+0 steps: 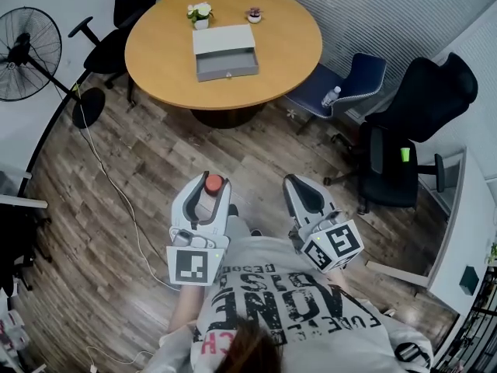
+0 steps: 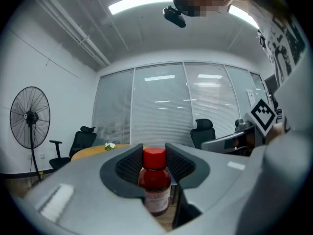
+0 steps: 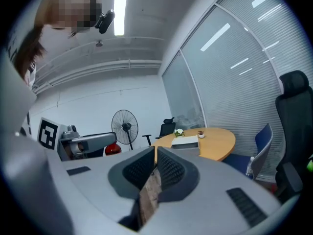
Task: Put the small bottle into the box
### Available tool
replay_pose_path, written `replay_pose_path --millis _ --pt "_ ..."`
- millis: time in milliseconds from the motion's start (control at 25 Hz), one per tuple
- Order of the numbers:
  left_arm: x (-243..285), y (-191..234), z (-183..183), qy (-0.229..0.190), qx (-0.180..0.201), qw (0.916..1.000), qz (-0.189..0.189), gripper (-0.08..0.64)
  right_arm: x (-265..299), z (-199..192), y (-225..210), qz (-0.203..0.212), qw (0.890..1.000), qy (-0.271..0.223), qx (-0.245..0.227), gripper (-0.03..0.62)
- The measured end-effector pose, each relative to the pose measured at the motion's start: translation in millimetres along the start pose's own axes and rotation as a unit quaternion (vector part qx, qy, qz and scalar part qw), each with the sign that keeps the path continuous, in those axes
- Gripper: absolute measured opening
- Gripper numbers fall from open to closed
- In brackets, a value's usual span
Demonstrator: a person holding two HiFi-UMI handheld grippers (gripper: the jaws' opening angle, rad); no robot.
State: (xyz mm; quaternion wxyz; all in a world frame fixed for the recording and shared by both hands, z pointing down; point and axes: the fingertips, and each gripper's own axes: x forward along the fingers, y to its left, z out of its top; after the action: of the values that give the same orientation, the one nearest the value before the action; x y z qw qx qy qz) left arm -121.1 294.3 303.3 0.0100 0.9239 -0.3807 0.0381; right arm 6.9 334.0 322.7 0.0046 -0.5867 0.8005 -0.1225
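Bottle in hand, box a walk away: the left tool [image 1: 210, 186] is clamped on the small bottle [image 2: 156, 180], its ribbed pads pressing just below the red cap so the bottle hangs upright between them. The right tool [image 1: 303, 183] has its jaws drawn almost together and grips nothing. The person stands on the wooden floor, well apart from the round bench [image 1: 287, 45] at the far side of the room, where the grey box [image 1: 227, 71] sits open-topped near the middle. The job at this stage appears to be the carry. It likely goes best with the bottle held level and a firm squeeze, since the grip sits high on the neck and the body could swing. Coming at the box from its near wall would steer clear of the two small flower pots [image 1: 200, 14] just beyond it. The jaws should part only once the bottle's base rests inside.
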Motion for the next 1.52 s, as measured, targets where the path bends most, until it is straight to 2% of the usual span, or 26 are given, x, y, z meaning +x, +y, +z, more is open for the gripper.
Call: replay_pose_path --millis 280,680,920,1160,1520 --pt "42.1 42.1 15.3 -0.006 -0.003 0.9992 -0.040 0.150 63.5 35.8 -7.0 -0.012 1.000 -0.022 -0.005 0.021" --pt "67.8 81.6 8.8 0.003 0.002 0.9974 -0.073 0.149 110.8 28.4 -9.9 -0.038 0.999 -0.017 0.012 0.021" --pt "73.9 96.8 5.8 0.008 -0.002 0.9979 -0.064 0.149 123.6 23.5 -16.2 -0.042 0.999 -0.003 0.016 0.021" --pt "87.8 104.5 3.0 0.012 -0.006 0.9989 -0.046 0.149 139.4 17.7 -28.0 -0.026 0.999 0.009 0.025 0.021" --pt "142.7 119.4 4.4 0.015 -0.011 0.9998 -0.010 0.149 183.3 28.6 -77.3 0.000 0.999 0.019 0.030 0.021"
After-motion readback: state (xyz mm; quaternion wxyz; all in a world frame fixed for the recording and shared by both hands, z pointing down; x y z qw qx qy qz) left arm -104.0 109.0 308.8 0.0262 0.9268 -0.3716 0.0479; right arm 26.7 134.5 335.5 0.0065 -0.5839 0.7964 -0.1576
